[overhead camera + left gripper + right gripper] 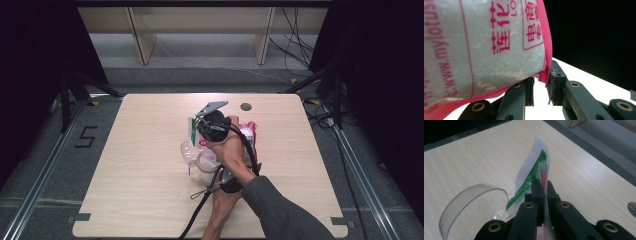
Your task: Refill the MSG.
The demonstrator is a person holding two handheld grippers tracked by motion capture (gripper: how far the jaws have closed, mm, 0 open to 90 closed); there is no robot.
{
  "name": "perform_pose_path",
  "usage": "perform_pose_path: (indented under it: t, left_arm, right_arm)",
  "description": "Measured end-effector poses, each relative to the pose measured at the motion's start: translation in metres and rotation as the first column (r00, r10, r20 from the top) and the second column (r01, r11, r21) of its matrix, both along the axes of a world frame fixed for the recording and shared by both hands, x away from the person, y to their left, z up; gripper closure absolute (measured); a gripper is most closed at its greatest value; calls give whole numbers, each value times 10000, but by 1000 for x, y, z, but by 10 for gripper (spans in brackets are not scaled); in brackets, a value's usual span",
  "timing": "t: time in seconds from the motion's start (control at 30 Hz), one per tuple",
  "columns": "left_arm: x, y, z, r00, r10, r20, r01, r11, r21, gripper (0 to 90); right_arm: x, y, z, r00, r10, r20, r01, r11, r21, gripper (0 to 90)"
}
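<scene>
Apparently mid-pour: right gripper (pixel 543 192) clamps the bag's torn top (pixel 534 170), left gripper (pixel 541 85) pinches the sugar bag (pixel 486 45) corner; clear cup (pixel 471 202) looks nearly empty.

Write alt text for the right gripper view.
The right hand-held gripper is shut on the top edge of a clear plastic bag with a green strip, holding it upright above a light wooden table. A clear round container stands at lower left, beside the bag.
</scene>
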State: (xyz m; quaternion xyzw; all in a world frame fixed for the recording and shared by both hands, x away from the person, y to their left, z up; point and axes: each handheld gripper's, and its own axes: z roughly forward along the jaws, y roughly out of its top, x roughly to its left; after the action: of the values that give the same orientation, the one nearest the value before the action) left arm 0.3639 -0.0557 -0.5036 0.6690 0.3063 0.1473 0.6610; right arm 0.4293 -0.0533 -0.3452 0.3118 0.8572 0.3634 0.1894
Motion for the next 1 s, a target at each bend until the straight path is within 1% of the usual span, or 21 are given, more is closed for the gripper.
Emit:
perform_pose_path:
  t: [0.03,0.07,0.13,0.17,0.27,0.3,0.37,0.4,0.43,0.47,0.5,0.6,0.63,0.7,0.73,0.77,0.8,0.83,0.87,0.9,1.0]
  left_arm:
    - [0,0,0,10000,-1,-8,1,10000,-1,770]
    - [0,-2,-1,9999,119,68,-118,9999,-67,770]
    - [0,0,0,10000,18,-17,-18,10000,-12,770]
    - [1,1,-1,9999,-2,135,1,10000,94,770]
    - [1,1,-1,9999,12,128,-13,10000,81,770]
    - [0,3,0,9998,-187,-115,189,9997,131,770]
    - [0,3,0,9997,-217,-132,218,9997,102,770]
    - [0,0,-1,10000,-15,-22,15,10000,-66,770]
    - [0,2,-1,9995,-257,-160,258,9996,109,770]
    - [1,4,-2,9994,-346,-44,348,9986,387,770]
    - [1,4,-2,9995,-320,-45,321,9987,385,770]
    - [1,2,-2,10000,18,-93,-18,10000,-6,770]
    - [1,4,-2,9995,-254,-187,256,9996,71,770]
    - [2,6,-2,9994,-333,-116,338,9986,401,770]
    - [1,4,-2,9995,-250,-204,251,9997,54,770]
    - [1,3,-3,10000,-1,-57,1,10000,91,770]
    - [2,5,-3,10000,-80,-46,81,9997,224,770]
    - [2,3,-3,9999,-1,-126,0,10000,-65,771]
    - [3,6,-3,9998,-209,-63,210,9996,185,771]
    - [4,4,-4,9999,-75,125,75,10000,2,771]
    - [4,5,-4,10000,-61,67,61,10000,-17,771]
  right_arm:
    - [0,-1,1,10000,11,-78,-13,9999,-154,900]
    - [0,0,1,9999,20,-108,-22,9999,-162,900]
    - [1,0,1,10000,34,-54,-35,9998,-182,900]
    - [1,0,1,10000,45,-50,-45,9998,-185,900]
    - [1,0,1,10000,24,-31,-25,9998,-188,900]
    - [1,0,1,10000,-46,-11,46,9999,-119,900]
    - [2,1,0,10000,-92,28,92,9999,-60,900]
    - [3,1,0,9999,-93,61,94,9999,-141,900]
    - [3,1,0,9999,-21,-109,18,9996,-265,900]
    - [3,2,-1,9999,-12,-126,7,9994,-354,900]
    - [3,2,-2,10000,10,-92,-14,9992,-408,900]
    - [3,2,-2,10000,42,-78,-44,9995,-323,900]
    - [3,2,-1,10000,39,-89,-42,9995,-318,900]
    - [3,3,-2,10000,45,-67,-47,9993,-358,900]
    - [3,4,-2,9999,-15,-121,10,9993,-381,900]
    - [3,4,-2,9999,56,-136,-61,9993,-377,900]
    - [3,4,-2,9999,54,-126,-59,9993,-377,900]
    - [3,5,-3,10000,9,15,-9,9995,-312,900]
    - [2,5,-3,10000,16,-15,-16,9996,-296,900]
    - [3,5,-3,9999,99,65,-97,9994,-324,900]
    - [2,4,0,10000,40,81,-37,9995,-328,900]
